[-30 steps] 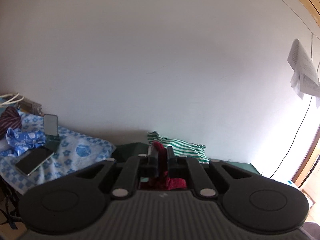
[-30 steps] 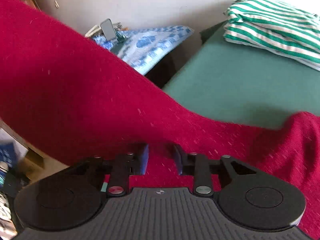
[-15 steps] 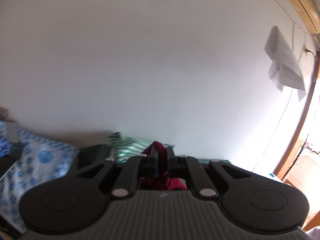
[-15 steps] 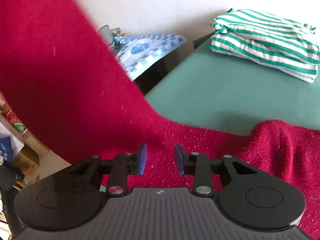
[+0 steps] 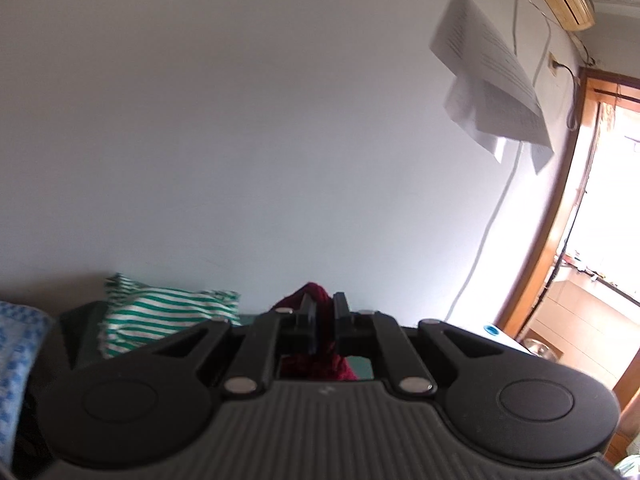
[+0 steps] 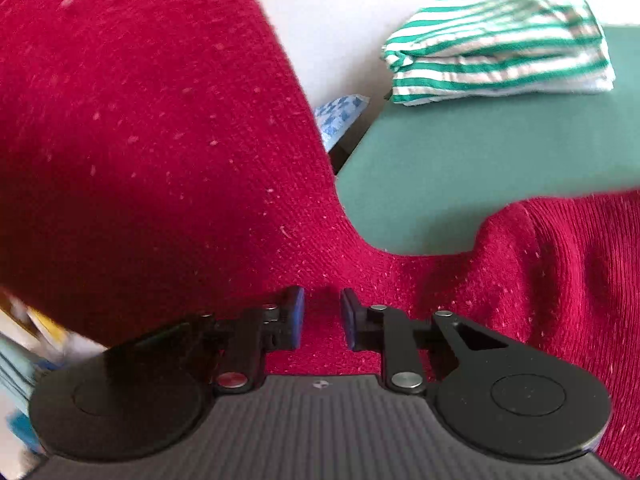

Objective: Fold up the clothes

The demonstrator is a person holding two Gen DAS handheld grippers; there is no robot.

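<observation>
Our left tool (image 5: 323,314) clamped on the red knit sweater (image 5: 316,364), our right tool (image 6: 322,320) closing over sweater cloth, pads not yet pressing, sweater's far end cut off, green desk (image 6: 480,168) beyond

The left gripper (image 5: 324,322) points nearly level toward the wall, its jaws clamped tight on a bunch of red knit garment (image 5: 316,312). The right gripper (image 6: 322,318) tilts downward, its jaws closing, red fabric between them.

Plain white wall (image 5: 240,140), sunlit wooden doorway (image 5: 560,240) right, green table (image 6: 480,152)
</observation>
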